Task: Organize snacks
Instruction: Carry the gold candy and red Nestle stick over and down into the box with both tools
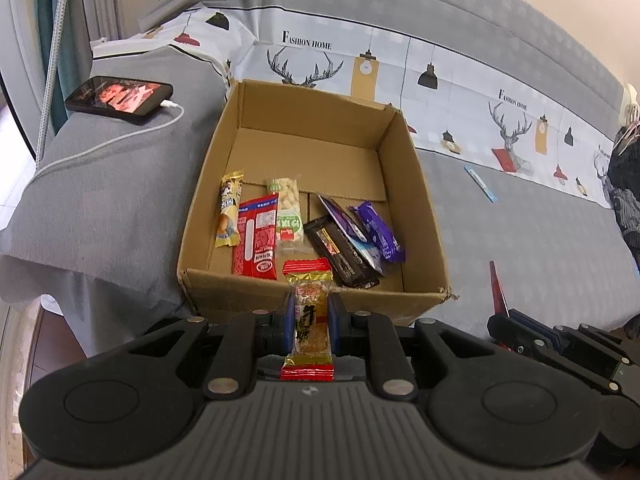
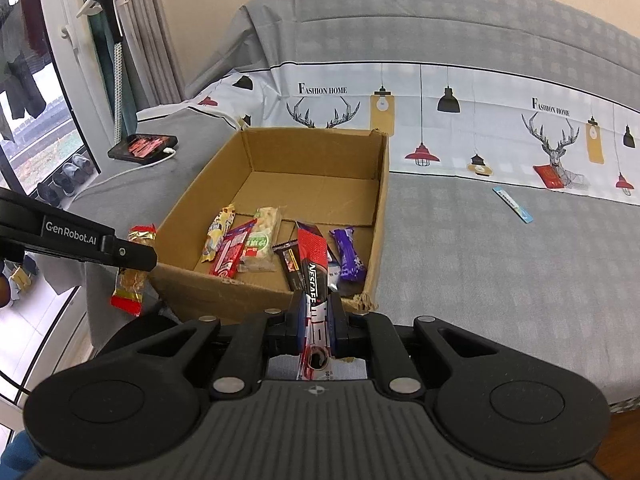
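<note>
An open cardboard box (image 1: 424,216) (image 2: 382,200) sits on the grey bed and holds several snack packets, among them a red packet (image 1: 258,236), a peanut bar (image 1: 287,212) and a purple bar (image 1: 378,232). My left gripper (image 1: 310,320) is shut on a gold and red candy packet (image 1: 310,312), just short of the box's near wall; the packet also shows in the right wrist view (image 2: 134,268). My right gripper (image 2: 318,320) is shut on a red Nescafe stick (image 2: 316,280) at the box's near right corner.
A phone (image 1: 120,98) on a white charging cable lies on the grey pillow left of the box. A small blue packet (image 1: 480,184) (image 2: 512,204) lies on the bed to the right. The bed edge and floor are at the left.
</note>
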